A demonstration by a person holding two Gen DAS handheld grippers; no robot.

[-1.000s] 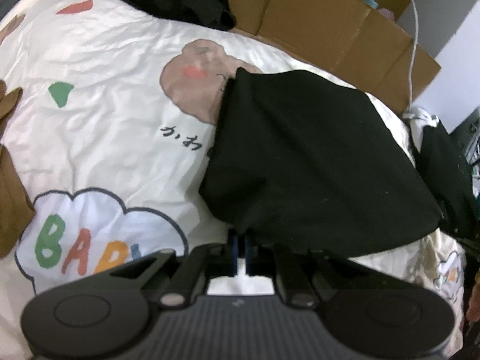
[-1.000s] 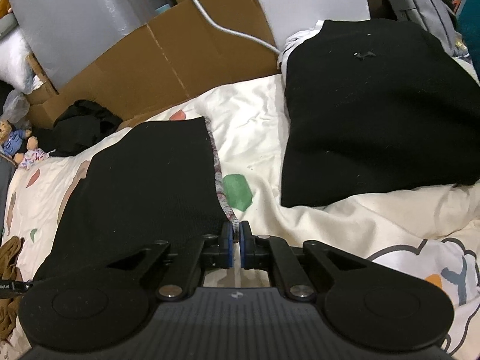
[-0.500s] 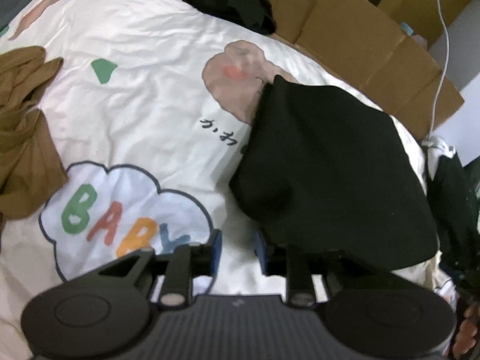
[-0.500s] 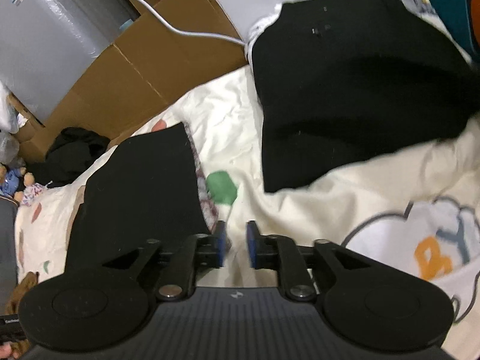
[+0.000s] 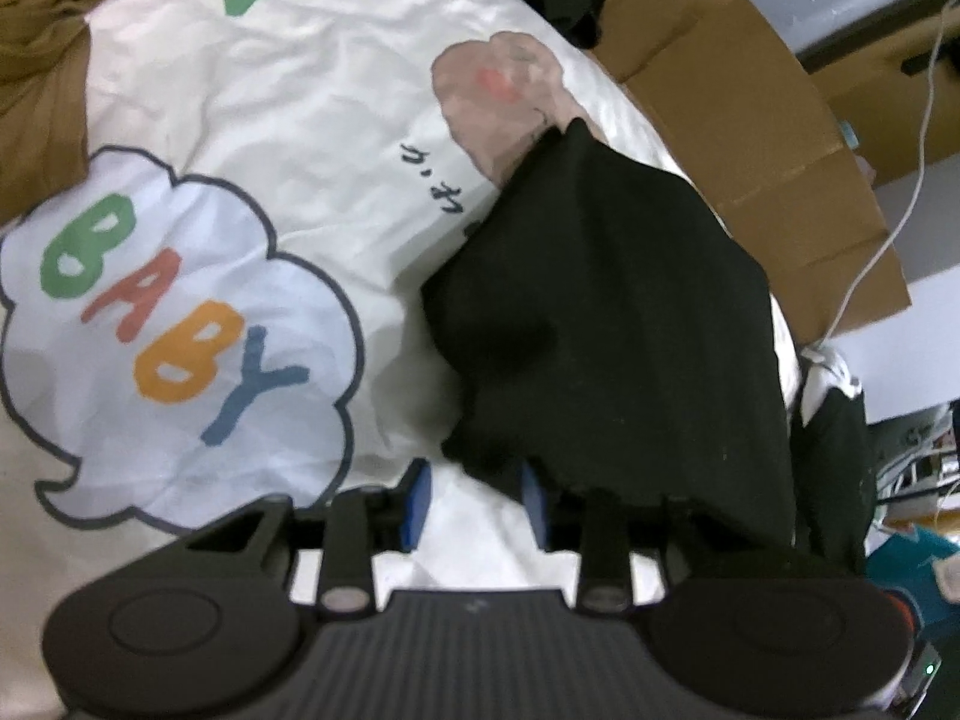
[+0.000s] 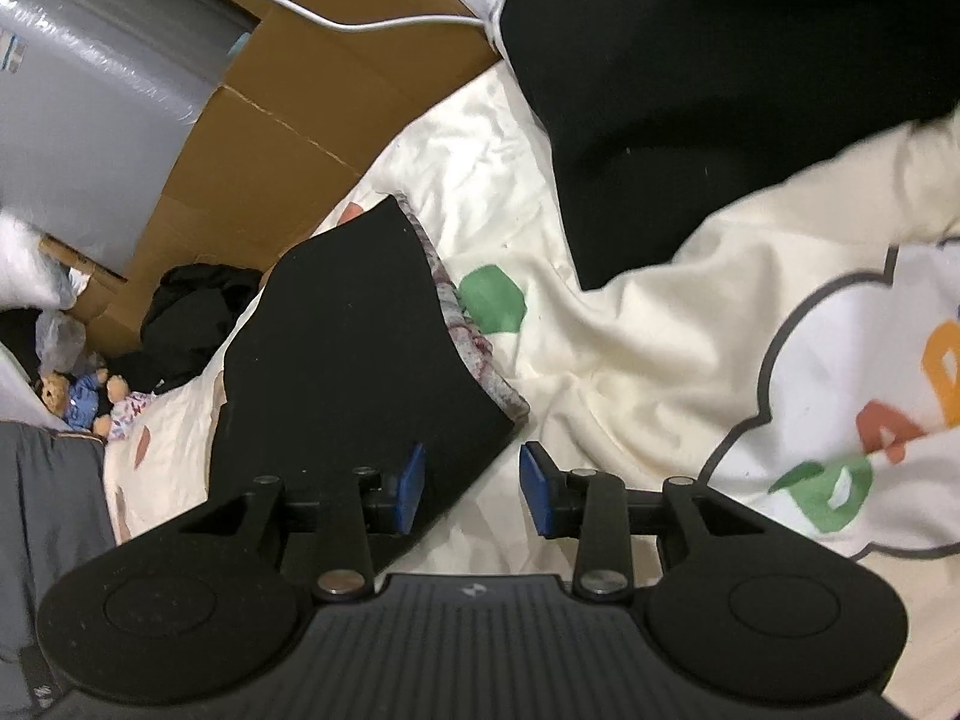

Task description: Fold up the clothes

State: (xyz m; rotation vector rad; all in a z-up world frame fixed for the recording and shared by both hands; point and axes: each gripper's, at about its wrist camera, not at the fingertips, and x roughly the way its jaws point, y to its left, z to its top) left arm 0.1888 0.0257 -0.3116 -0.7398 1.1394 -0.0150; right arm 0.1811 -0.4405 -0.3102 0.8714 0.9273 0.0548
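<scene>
We see a bed covered by a cream quilt point(image 5: 288, 90) printed with a "BABY" cloud, green patches and a brown animal face. Lying on it: a folded black garment point(image 5: 612, 312) flat near the cardboard side, its near edge just ahead of us; a brown garment point(image 5: 36, 72) crumpled at the left; a second black garment point(image 6: 690, 90) spread at the right; a crumpled black heap point(image 6: 192, 312) at the far edge, with small stuffed toys point(image 6: 84, 396) beside it.
</scene>
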